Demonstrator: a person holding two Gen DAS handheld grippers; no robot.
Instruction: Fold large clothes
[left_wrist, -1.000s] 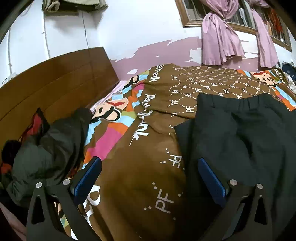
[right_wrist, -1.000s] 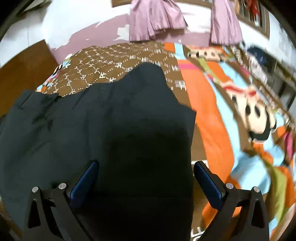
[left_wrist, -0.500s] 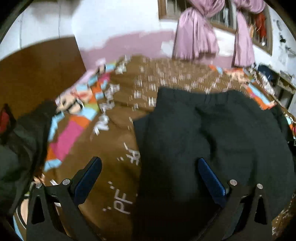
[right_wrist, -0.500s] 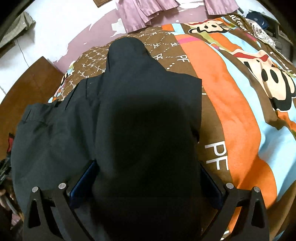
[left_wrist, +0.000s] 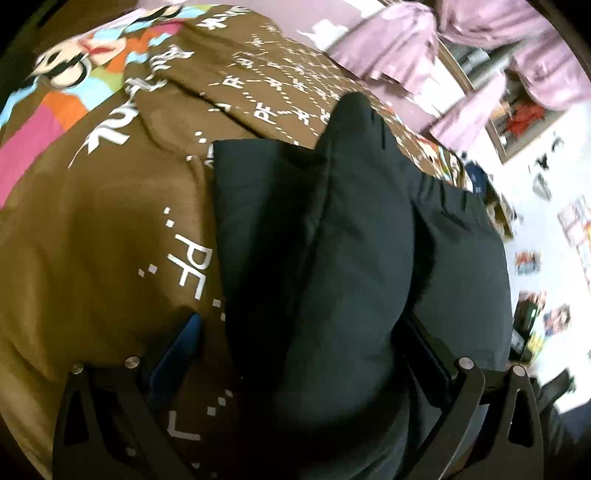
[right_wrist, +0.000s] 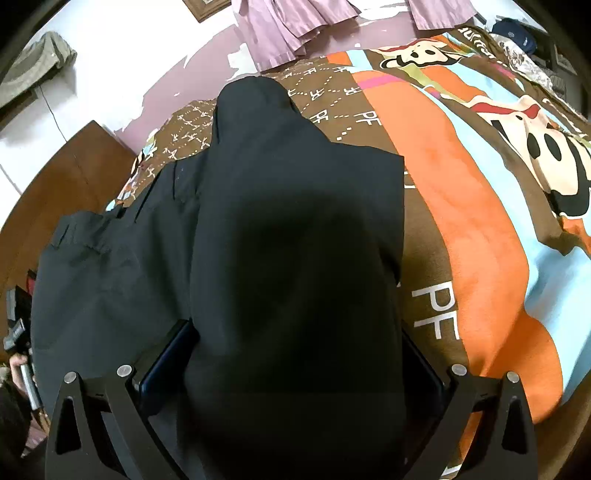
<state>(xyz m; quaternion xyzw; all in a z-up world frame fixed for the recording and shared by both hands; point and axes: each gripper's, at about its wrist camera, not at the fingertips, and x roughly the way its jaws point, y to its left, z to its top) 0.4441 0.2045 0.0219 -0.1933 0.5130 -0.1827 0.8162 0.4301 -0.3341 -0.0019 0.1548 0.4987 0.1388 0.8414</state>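
Bed fills both views, covered with a brown/orange/light-blue cartoon quilt printed with white "PF" letters. Black trousers lie spread on the quilt, waistband end toward the wooden headboard in the right wrist view.

A raised fold of the same black fabric drapes up the middle of the right wrist view, running from between the jaws out over the trousers; its far tip sits over the brown patterned part of the quilt. Left wrist view shows the same lifted fold rising between that gripper's jaws, flat trouser part to its left and right.

Right gripper: jaws spread wide, blue pads at either side of the fabric bundle; fabric passes between them, real pinch cannot be told. Left gripper: jaws also spread, left blue pad over the quilt, right pad mostly hidden by cloth; grip on cloth cannot be told.

Pink curtains hang on the far wall, peeling paint below them. Left wrist frame is motion-blurred. A hand on a handle shows at the left edge of the right wrist view.
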